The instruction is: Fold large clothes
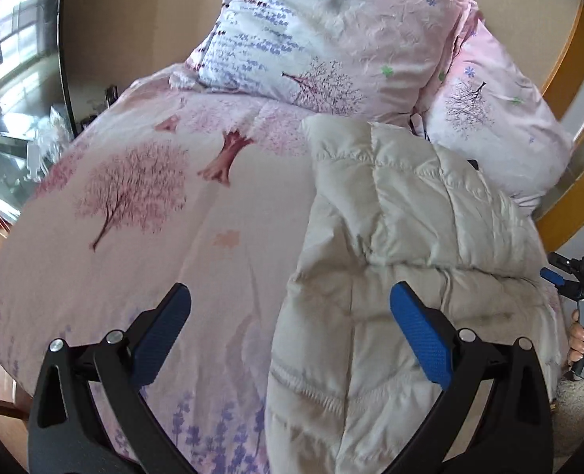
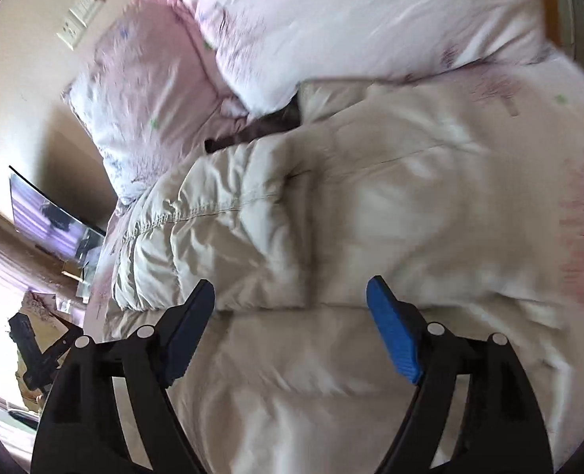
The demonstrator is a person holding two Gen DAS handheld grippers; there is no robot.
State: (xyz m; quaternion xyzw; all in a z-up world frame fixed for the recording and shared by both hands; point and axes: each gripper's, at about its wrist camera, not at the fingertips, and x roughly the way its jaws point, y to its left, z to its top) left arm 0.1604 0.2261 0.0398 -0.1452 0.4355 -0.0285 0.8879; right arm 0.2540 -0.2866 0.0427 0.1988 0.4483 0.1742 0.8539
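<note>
Left wrist view: the cream puffer jacket (image 1: pixel 390 237) lies on the bed (image 1: pixel 134 197), ahead and right of the spread, empty left gripper (image 1: pixel 290 308), its length running away toward the pillows (image 1: pixel 331 39). The right gripper (image 2: pixel 290 300), also spread and empty, hovers over the jacket.

Right wrist view motion-blurred: quilted jacket (image 2: pixel 331 205) beyond the jaws lacks detail; pillows (image 2: pixel 331 19) cut off at top edge.

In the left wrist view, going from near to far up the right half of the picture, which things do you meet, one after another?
Left hand-held gripper, jaws open → cream quilted jacket lying on the pink tree-print bedcover → floral pillows at the head of the bed → beige wall.
</note>
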